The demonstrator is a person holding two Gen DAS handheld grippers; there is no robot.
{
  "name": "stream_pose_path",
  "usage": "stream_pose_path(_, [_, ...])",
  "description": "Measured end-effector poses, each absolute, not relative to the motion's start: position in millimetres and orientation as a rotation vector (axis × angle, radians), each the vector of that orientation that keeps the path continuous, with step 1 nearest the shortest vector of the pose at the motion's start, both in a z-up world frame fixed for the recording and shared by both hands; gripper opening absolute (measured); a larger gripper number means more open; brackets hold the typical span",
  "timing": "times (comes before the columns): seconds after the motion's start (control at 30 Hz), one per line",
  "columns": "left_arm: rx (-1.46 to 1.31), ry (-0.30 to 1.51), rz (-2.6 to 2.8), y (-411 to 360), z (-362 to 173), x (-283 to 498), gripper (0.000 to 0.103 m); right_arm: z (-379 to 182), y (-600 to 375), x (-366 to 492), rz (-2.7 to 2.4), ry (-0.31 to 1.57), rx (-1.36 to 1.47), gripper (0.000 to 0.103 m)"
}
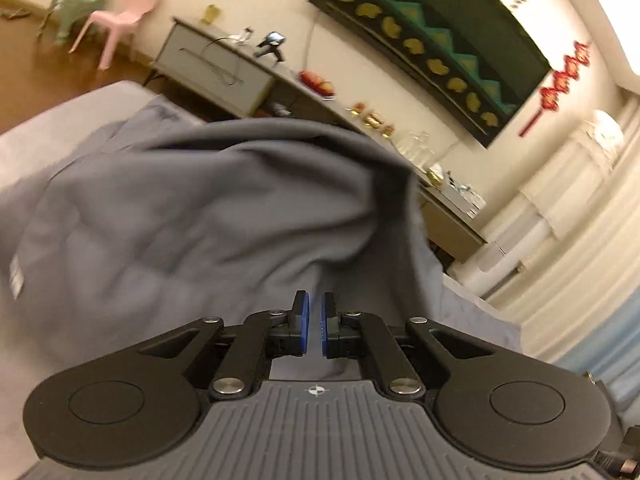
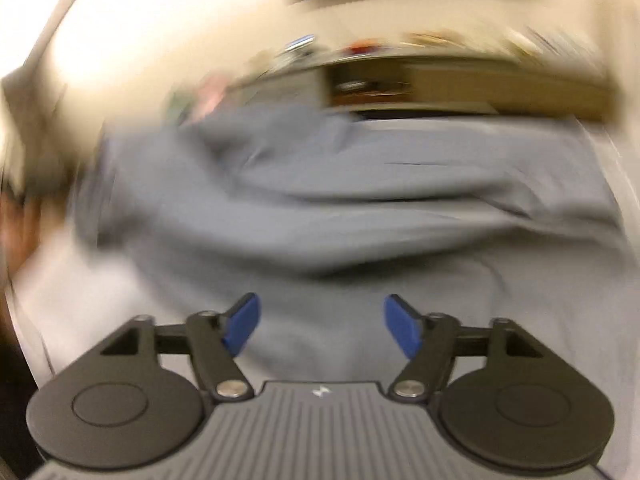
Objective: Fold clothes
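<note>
Grey bedding (image 1: 24, 128) is lying under everything, in a living room with cream walls. In the left wrist view, the left gripper (image 1: 315, 326) is sitting at 6 o'clock with its blue pads (image 1: 305, 322) nearly closed, only a thin slit between them; grey cloth is bunching toward the slit, but whether they are pinching it is not clear. From there the garment (image 1: 192, 208), a grey piece with a small white label (image 1: 16, 274) at 9 o'clock, is rising in a lifted fold toward the middle. Beyond it, a long sideboard (image 1: 208, 64) is running from 11 to 3 o'clock, a pink chair (image 1: 120, 20) is standing at 10 o'clock, and a dark screen (image 1: 432, 44) is hanging at 1 o'clock.

In the right wrist view, heavily blurred, the right gripper (image 2: 320, 326) is spread wide and empty at 6 o'clock, just above the cloth (image 2: 340, 208), which is filling the centre.
</note>
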State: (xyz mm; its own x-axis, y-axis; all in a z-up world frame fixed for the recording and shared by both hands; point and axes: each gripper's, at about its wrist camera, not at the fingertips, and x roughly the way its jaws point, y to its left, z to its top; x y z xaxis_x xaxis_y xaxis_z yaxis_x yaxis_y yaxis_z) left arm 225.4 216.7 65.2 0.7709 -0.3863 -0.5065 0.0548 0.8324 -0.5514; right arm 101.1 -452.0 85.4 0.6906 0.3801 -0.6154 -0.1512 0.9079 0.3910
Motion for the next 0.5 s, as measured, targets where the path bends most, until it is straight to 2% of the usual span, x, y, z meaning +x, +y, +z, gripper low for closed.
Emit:
stream_pose_path(0.03, [-0.539,0.663,-0.243,214,66,228,0.005,86,-474,102,0.257,0.746,0.472,0.088])
stream_pose_path(0.07, [-0.528,0.675,-0.245,206,69,235,0.011,83,-495,106,0.225,0.736,0.619,0.092])
stream_pose_path(0.13, [-0.506,0.698,-0.249,190,76,249,0.028,76,-525,119,0.156,0.746,0.832,0.092])
stream_pose_path(0.2, [-0.484,0.722,-0.253,174,83,263,0.078,70,-544,135,0.045,0.772,0.953,0.092])
stream_pose_path(0.23, [-0.473,0.734,-0.254,166,86,270,0.087,65,-546,145,0.012,0.802,0.966,0.091])
stream_pose_path(0.3, [-0.450,0.757,-0.258,150,93,284,0.092,56,-549,165,-0.051,0.862,0.988,0.086])
stream_pose_path(0.33, [-0.439,0.769,-0.260,142,97,291,0.093,50,-547,175,-0.074,0.897,0.979,0.076])
stream_pose_path(0.37, [-0.428,0.780,-0.262,133,100,298,0.095,45,-544,183,-0.107,0.925,0.960,0.056])
stream_pose_path(0.4, [-0.417,0.792,-0.263,125,104,305,0.095,39,-540,191,-0.126,0.944,0.942,0.043])
stream_pose_path(0.43, [-0.406,0.804,-0.265,117,107,312,0.095,35,-535,198,-0.145,0.962,0.923,0.023])
stream_pose_path(0.47, [-0.396,0.828,-0.251,110,104,324,0.079,33,-529,204,-0.156,0.962,0.888,0.008])
stream_pose_path(0.5, [-0.387,0.866,-0.218,105,94,340,0.014,32,-522,210,-0.166,0.959,0.854,0.005])
